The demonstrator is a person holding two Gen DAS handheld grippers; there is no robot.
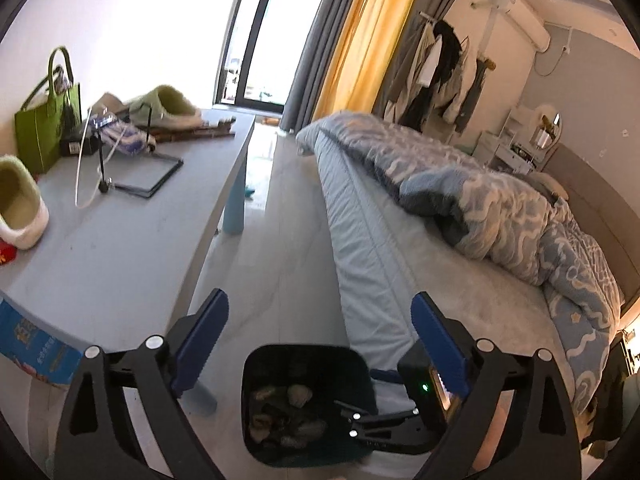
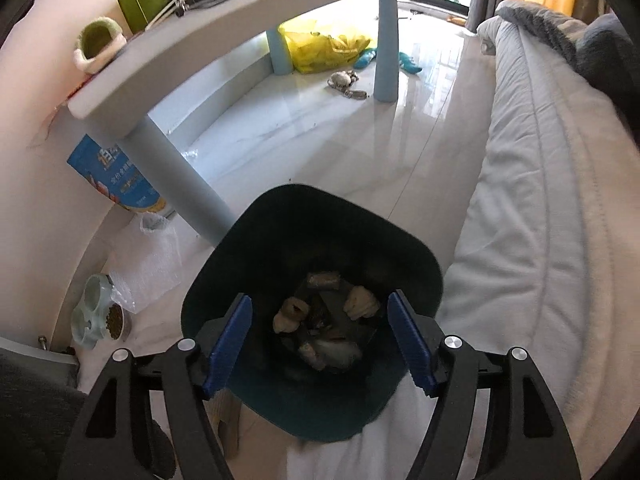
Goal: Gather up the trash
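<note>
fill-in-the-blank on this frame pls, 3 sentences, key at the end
1. The dark bin stands on the floor between the table and the ____.
2. Both the right gripper and the left gripper have ____ jaws with nothing between the pads.
3. Under the table lies a ____ plastic bag.

Missing words: bed; open; yellow

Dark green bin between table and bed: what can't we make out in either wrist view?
- Dark green plastic bin: contents are dim crumpled lumps, unidentifiable; right gripper fingers cover its near rim.
- Left wrist view: the bin is partly covered by the right gripper.
- Blue printed bag: text too small.
</note>
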